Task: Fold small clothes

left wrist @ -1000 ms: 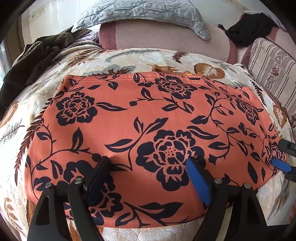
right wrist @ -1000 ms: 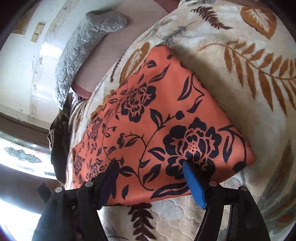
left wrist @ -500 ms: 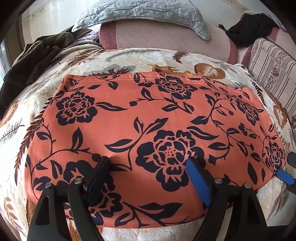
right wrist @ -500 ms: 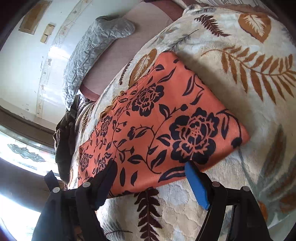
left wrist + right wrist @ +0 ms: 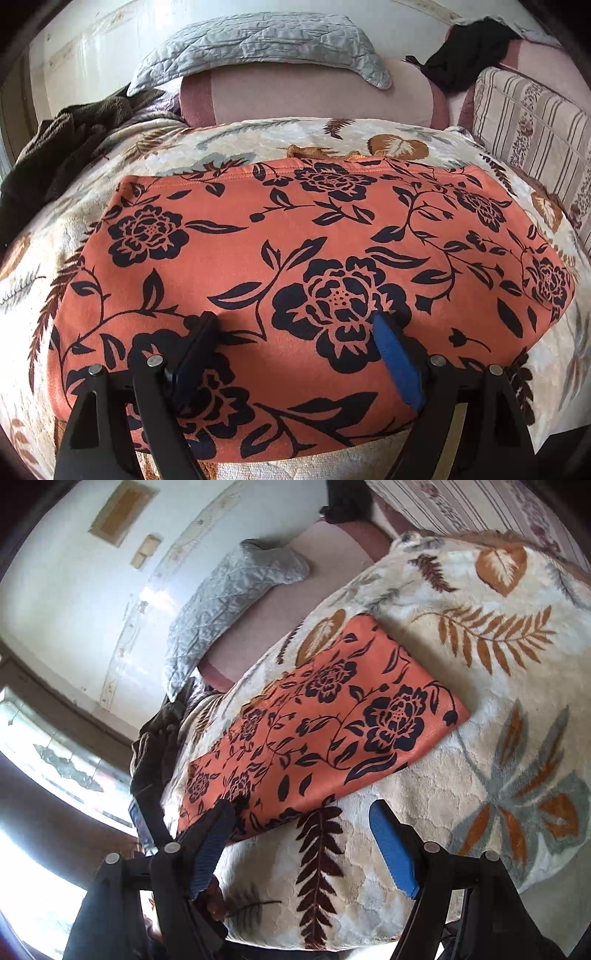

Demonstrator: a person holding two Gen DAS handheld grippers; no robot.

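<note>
Orange floral garment [image 5: 314, 258] folded flat on leaf-patterned blanket [image 5: 498, 738]. Left gripper [image 5: 295, 332] above its near edge, spread wide, empty. Right gripper [image 5: 301, 819] off the cloth, wide apart, gripping nothing.

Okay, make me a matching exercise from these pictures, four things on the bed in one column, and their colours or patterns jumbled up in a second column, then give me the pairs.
Things:
1. folded garment
2. blanket
3. quilted pillow
4. cushion at the right edge of the left wrist view

Looks:
A. pale grey
B. cream with brown and orange leaves
C. striped beige
D. orange with dark flowers

Pairs: 1-D, 2-B, 3-A, 4-C
</note>
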